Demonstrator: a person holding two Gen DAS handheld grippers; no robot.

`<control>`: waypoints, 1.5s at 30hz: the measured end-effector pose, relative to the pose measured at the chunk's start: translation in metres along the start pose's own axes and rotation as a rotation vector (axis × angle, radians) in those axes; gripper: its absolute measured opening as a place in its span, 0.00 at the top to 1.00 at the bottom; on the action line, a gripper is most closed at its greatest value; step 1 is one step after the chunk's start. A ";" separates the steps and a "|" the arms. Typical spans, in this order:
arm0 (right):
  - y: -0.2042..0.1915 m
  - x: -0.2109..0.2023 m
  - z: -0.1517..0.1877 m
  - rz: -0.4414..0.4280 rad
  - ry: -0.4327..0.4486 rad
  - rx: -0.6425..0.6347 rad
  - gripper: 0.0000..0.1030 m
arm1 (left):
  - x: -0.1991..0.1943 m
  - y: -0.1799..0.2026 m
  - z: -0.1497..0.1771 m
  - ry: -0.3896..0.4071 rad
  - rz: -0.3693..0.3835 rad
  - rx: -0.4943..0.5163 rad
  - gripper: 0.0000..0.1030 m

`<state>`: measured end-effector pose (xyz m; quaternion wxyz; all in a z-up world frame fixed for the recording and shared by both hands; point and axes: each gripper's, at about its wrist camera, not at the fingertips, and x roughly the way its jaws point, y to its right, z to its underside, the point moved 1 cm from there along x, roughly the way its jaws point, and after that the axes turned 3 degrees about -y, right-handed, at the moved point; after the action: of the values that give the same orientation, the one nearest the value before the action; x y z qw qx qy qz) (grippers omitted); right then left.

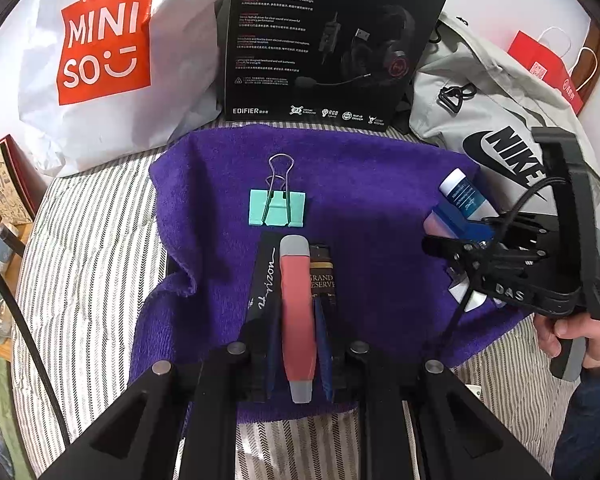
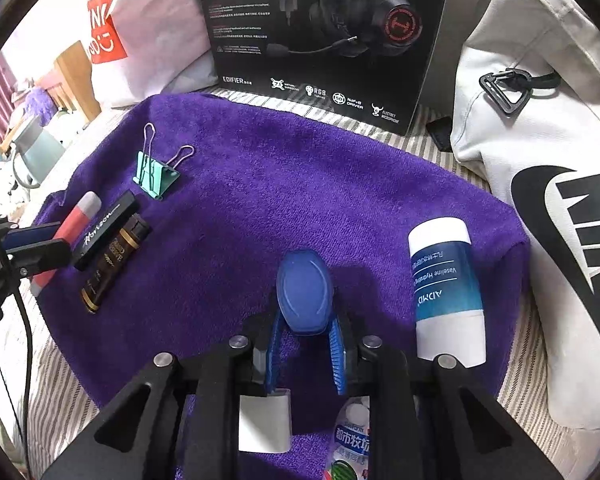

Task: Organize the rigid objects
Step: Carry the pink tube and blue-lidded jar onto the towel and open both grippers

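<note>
On the purple towel, my left gripper is shut on a coral stick with grey ends, beside a black Horizon box and a dark Grand Reserve bar. A teal binder clip lies just beyond. In the right wrist view, my right gripper stands slightly open around the near end of a blue oval case resting on the towel. A white and blue Vaseline tube lies to its right. The clip, box and bar sit far left.
A black headset box stands behind the towel, with a white Miniso bag to its left and a grey Nike bag to its right. A small white block and a labelled bottle lie under the right gripper.
</note>
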<state>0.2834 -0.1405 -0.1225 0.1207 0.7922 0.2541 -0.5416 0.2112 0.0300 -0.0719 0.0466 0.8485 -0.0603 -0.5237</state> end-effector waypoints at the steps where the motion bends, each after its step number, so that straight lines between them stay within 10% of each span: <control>1: 0.000 -0.001 0.001 -0.005 -0.002 0.000 0.64 | 0.001 0.000 0.000 -0.003 0.001 0.002 0.84; 8: -0.002 -0.023 0.005 0.079 0.026 -0.016 0.50 | 0.014 0.003 0.000 -0.028 -0.020 0.009 0.84; 45: 0.012 -0.117 0.089 0.118 0.125 0.064 0.46 | 0.018 0.018 0.013 -0.051 -0.100 0.052 0.73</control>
<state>0.1852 -0.2237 -0.0506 0.1110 0.8415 0.1968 -0.4908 0.2068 0.0095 -0.0910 -0.0030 0.8378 -0.0326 -0.5449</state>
